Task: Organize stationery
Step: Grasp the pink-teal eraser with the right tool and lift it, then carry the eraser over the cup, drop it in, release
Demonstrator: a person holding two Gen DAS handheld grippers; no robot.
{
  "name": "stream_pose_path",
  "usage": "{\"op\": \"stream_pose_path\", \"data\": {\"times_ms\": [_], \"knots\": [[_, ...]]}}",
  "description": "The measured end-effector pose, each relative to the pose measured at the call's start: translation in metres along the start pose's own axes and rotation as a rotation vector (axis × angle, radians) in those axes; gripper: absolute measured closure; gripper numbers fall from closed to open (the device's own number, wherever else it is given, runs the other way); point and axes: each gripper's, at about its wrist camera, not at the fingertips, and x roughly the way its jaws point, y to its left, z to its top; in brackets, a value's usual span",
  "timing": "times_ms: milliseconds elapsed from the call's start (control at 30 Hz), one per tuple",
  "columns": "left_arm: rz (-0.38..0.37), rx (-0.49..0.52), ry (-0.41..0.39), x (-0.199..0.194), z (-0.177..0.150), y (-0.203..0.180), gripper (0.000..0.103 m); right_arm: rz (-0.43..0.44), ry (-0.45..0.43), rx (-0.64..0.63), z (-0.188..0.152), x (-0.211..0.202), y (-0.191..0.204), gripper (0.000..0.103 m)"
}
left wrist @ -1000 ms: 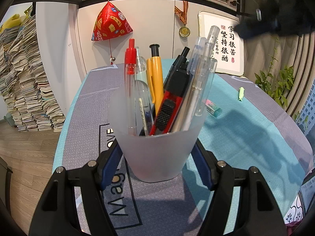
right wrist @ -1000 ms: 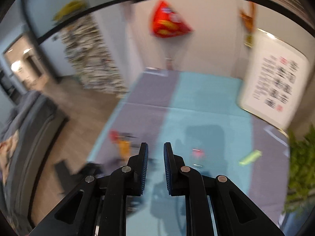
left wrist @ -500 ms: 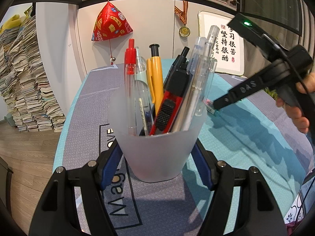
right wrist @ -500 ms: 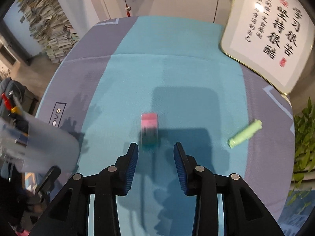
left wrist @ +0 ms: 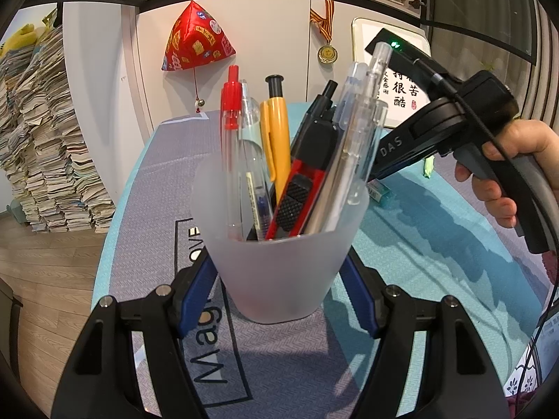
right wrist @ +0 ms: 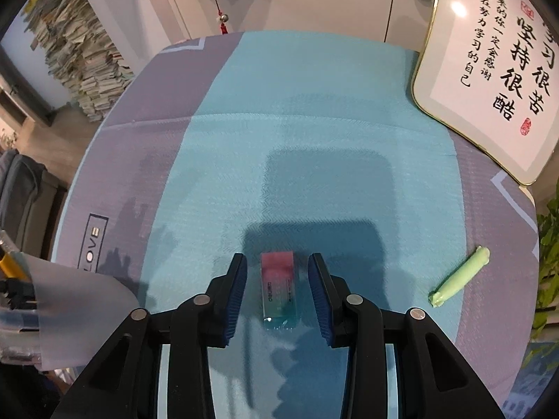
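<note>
- Nearest us, our left tool (left wrist: 279,293) pinches the frosted cup (left wrist: 279,262) by its lower wall, one blue pad on each side, and the cup stands upright on the grey part of the tabletop (left wrist: 150,181).
- Inside the cup, just above that tool, we see a red-capped pen (left wrist: 230,118), a yellow pen (left wrist: 277,139), a red and black utility knife (left wrist: 300,188) and several clear pens (left wrist: 363,115), all leaning outward.
- Our right tool (right wrist: 277,293) points steeply down at the tabletop with its fingers spread, and an eraser (right wrist: 278,288) lies flat between them.
- The eraser is pink at its far end and teal at the near end, in a clear wrapper; a gap shows on each side between it and the blue pads (right wrist: 237,296), so nothing presses on it.
- To the left of the right tool, the cup's rim fills the edge of that view.
- To the right of the right tool, well apart, a pale green cap-like piece (right wrist: 461,281) lies on the purple border of the tabletop mat.
- From the left tool's view, a hand (left wrist: 503,171) holds the right tool's handle beyond and right of the cup.
- Farther off, a framed calligraphy board (right wrist: 496,70) leans at the back edge of the tabletop.
- Beyond that, a red ornament (left wrist: 197,43) and a medal (left wrist: 327,53) hang on the cabinet.
</note>
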Motion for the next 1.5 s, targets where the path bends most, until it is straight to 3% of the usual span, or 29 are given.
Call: {"op": "stream_pose_path", "data": {"times_ms": [33, 67, 133, 300, 567, 733, 867, 1033, 1500], "knots": [[0.000, 0.000, 0.001, 0.001, 0.000, 0.000, 0.034, -0.011, 0.002, -0.004, 0.000, 0.002, 0.001, 0.067], [0.000, 0.000, 0.001, 0.001, 0.000, 0.000, 0.034, -0.022, 0.007, -0.006, -0.001, 0.002, 0.000, 0.082], [0.001, 0.001, 0.002, 0.001, 0.001, 0.000, 0.034, -0.041, 0.009, -0.013, -0.003, 0.001, 0.001, 0.082], [0.008, 0.005, 0.012, 0.003, 0.000, 0.000, 0.034, 0.004, -0.043, -0.007, -0.011, -0.029, 0.001, 0.082], [0.019, 0.011, 0.014, 0.001, -0.001, -0.002, 0.035, 0.077, -0.241, -0.058, -0.036, -0.128, 0.021, 0.082], [0.020, 0.010, 0.014, 0.001, -0.001, -0.001, 0.035, 0.166, -0.365, -0.113, -0.046, -0.185, 0.043, 0.082], [0.018, 0.009, 0.014, 0.001, -0.001, 0.000, 0.035, 0.253, -0.412, -0.160, -0.051, -0.207, 0.063, 0.082], [0.018, 0.009, 0.014, 0.001, -0.001, 0.000, 0.035, 0.312, -0.412, -0.222, -0.056, -0.209, 0.088, 0.082], [0.019, 0.009, 0.014, 0.001, -0.001, -0.001, 0.035, 0.343, -0.325, -0.231, -0.036, -0.155, 0.112, 0.082]]}}
